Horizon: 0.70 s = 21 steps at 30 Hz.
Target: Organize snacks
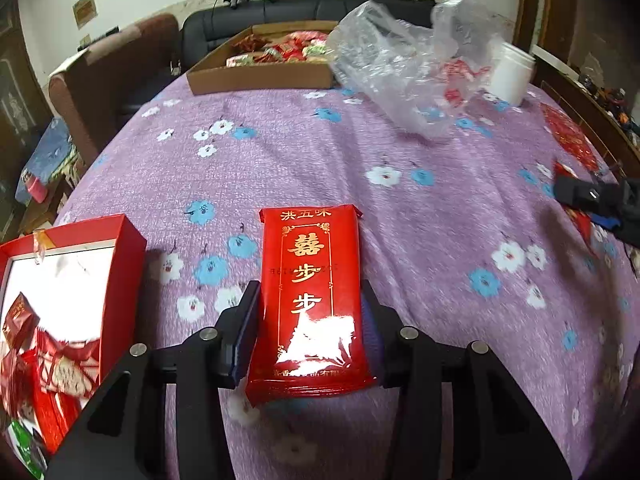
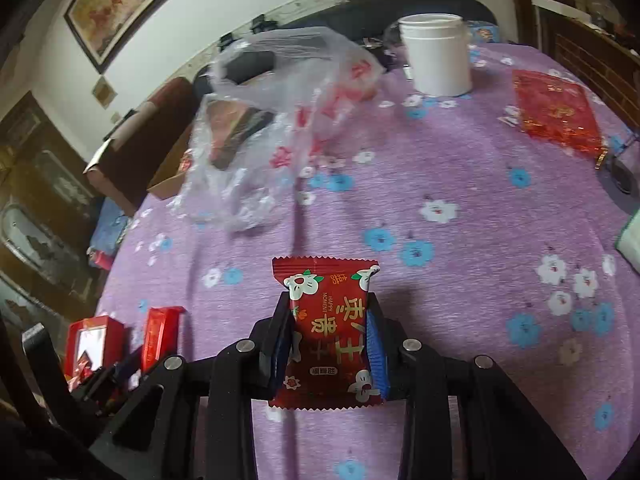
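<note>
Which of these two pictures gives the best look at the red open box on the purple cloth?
The left wrist view: the red open box sits large at lower left, with its white lining and the red packets inside visible. In the right wrist view it is small at the far left edge, partly hidden, its contents hard to make out.

The left gripper (image 1: 308, 300) has its pads against both sides of a long red packet (image 1: 310, 300) with gold characters, over a purple flowered cloth (image 1: 320, 160). To its left an open red box (image 1: 60, 300) holds more red wrappers. At the far edge stand a cardboard tray (image 1: 260, 76) of snacks, a crumpled clear bag (image 1: 400, 72) and a white tub (image 1: 510, 74); the other gripper (image 1: 600, 200) shows blurred at right.
</note>
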Available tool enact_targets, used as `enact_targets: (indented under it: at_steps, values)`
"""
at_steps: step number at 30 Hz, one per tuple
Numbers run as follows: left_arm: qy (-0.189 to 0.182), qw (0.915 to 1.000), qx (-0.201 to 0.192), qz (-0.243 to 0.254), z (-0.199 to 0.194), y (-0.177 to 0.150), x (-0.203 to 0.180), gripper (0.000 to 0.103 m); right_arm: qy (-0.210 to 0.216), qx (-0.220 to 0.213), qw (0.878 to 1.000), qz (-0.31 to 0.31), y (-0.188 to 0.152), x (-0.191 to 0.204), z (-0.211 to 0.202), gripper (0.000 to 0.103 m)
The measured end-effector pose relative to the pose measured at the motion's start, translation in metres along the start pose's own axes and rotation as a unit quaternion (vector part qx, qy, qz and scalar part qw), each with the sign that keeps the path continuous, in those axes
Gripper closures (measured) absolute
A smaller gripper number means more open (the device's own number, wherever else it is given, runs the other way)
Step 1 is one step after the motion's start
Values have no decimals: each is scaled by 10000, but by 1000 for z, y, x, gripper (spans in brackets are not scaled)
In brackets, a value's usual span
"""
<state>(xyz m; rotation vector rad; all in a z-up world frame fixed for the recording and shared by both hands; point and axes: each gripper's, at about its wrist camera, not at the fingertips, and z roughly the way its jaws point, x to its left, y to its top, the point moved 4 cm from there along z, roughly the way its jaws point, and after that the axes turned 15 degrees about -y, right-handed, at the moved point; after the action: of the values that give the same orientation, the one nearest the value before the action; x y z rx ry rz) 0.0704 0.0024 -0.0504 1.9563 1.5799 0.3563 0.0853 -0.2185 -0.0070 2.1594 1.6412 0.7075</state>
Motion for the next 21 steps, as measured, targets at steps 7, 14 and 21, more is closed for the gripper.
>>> enact_targets:
  at_steps: [7,14,21]
  values:
    - [391,9978,-455,265,-34,-12,-7,59,415,107,9991,-58,-4,14,-1,69]
    - [543,9948,-774,385,-62,-15,-9,59,612,150,9976,-290,-12,33,-2,69]
    - [592,9936,-895,366,-69,-16,-8,59,644,176,9970,-404,-17,42,1,69]
